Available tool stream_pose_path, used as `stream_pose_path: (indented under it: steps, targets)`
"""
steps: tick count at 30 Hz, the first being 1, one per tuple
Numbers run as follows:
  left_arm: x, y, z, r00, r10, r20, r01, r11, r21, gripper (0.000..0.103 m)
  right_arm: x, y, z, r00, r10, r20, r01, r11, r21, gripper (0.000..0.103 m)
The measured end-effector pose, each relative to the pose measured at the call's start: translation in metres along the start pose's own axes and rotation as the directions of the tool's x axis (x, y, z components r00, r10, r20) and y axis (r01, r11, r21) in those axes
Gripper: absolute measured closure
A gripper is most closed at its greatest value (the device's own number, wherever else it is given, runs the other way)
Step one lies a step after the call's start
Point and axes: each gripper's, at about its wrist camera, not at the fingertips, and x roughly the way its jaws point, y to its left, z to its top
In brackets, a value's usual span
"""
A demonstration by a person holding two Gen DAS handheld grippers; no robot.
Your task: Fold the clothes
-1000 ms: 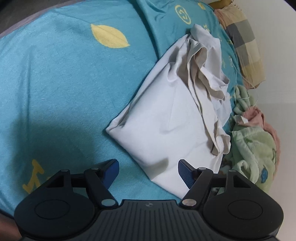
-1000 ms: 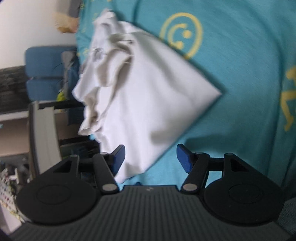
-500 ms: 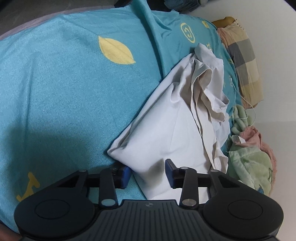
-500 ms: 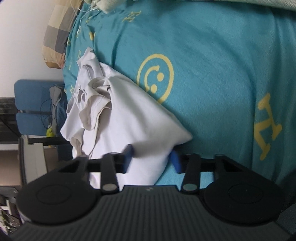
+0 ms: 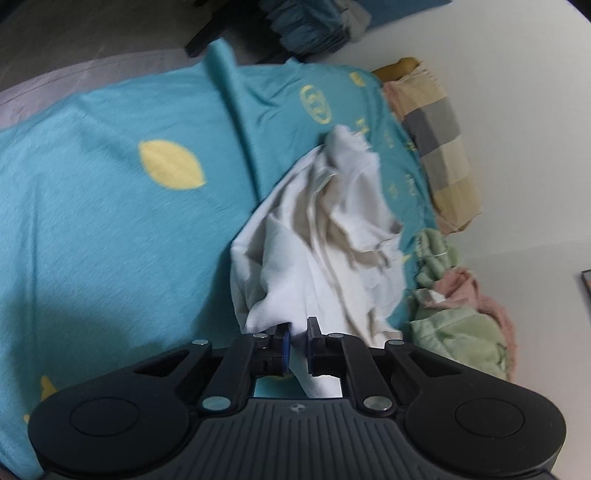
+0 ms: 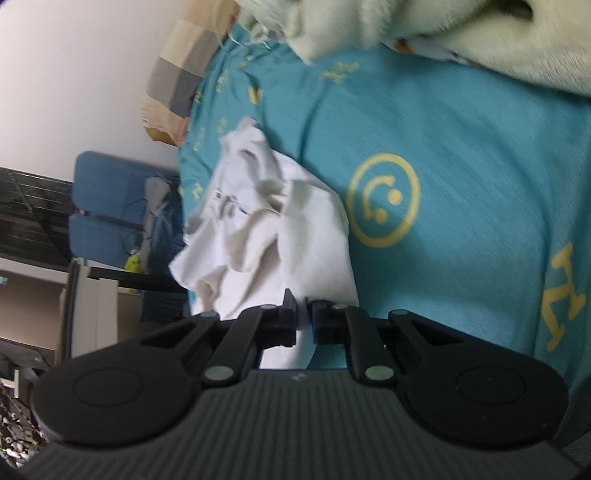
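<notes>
A crumpled white garment [image 5: 325, 240] lies on the teal bed sheet [image 5: 110, 240]. My left gripper [image 5: 298, 332] pinches the garment's near corner, its jaws closing to a narrow gap with cloth bunched between the blue pads, and the cloth is lifted off the sheet. In the right wrist view the same white garment [image 6: 266, 229] rises from the sheet [image 6: 461, 147] toward my right gripper [image 6: 303, 314]. Its jaws are also closing, pressed on another near edge of the cloth.
A pile of pale green clothes [image 5: 454, 332] and a pink piece [image 5: 487, 295] sit at the bed's edge by the wall. A checked pillow [image 5: 436, 140] lies at the head. The green pile [image 6: 406, 22] and a blue chair [image 6: 107, 206] appear in the right wrist view.
Both grippers went from wide open around the garment's near corners to closed on the cloth. Both then rose, pulling the corners up and bunching the garment.
</notes>
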Motion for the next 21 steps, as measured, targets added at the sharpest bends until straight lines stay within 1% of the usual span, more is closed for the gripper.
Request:
stream_pose_path:
  steps: [2,6,9,12,15,19,21]
  targets:
    - [-0.011,-0.013,0.005,0.999,-0.039,0.002,0.039,0.999,0.002,0.095,-0.009,0.012,0.003,0.999,0.027,0.025,-0.026,0.999,-0.021,0.093]
    - [-0.039,-0.046,0.006,0.997,-0.064,0.029,0.063,0.997,0.049,0.096,-0.033,0.042,0.004,0.993,0.09,0.073,-0.087,0.995,-0.053,0.094]
    - [-0.063,-0.057,0.0,0.995,-0.091,0.03,0.09,0.994,0.056,0.096,-0.055,0.056,0.002,0.987,0.121,0.102,-0.113,0.99,-0.084,0.094]
    - [-0.089,-0.059,-0.013,0.994,-0.106,0.027,0.105,0.993,0.05,0.096,-0.078,0.061,-0.005,0.983,0.143,0.113,-0.132,0.986,-0.105,0.094]
    - [-0.12,-0.053,-0.034,0.995,-0.097,0.023,0.096,0.994,0.055,0.096,-0.104,0.057,-0.019,0.981,0.159,0.114,-0.146,0.983,-0.113,0.094]
    - [-0.163,-0.036,-0.067,0.996,-0.088,0.014,0.088,0.995,0.056,0.096,-0.143,0.04,-0.046,0.979,0.173,0.104,-0.162,0.981,-0.109,0.094]
    - [-0.174,-0.031,-0.075,0.997,-0.083,0.009,0.082,0.995,0.052,0.096,-0.16,0.03,-0.059,0.98,0.174,0.098,-0.164,0.981,-0.107,0.094]
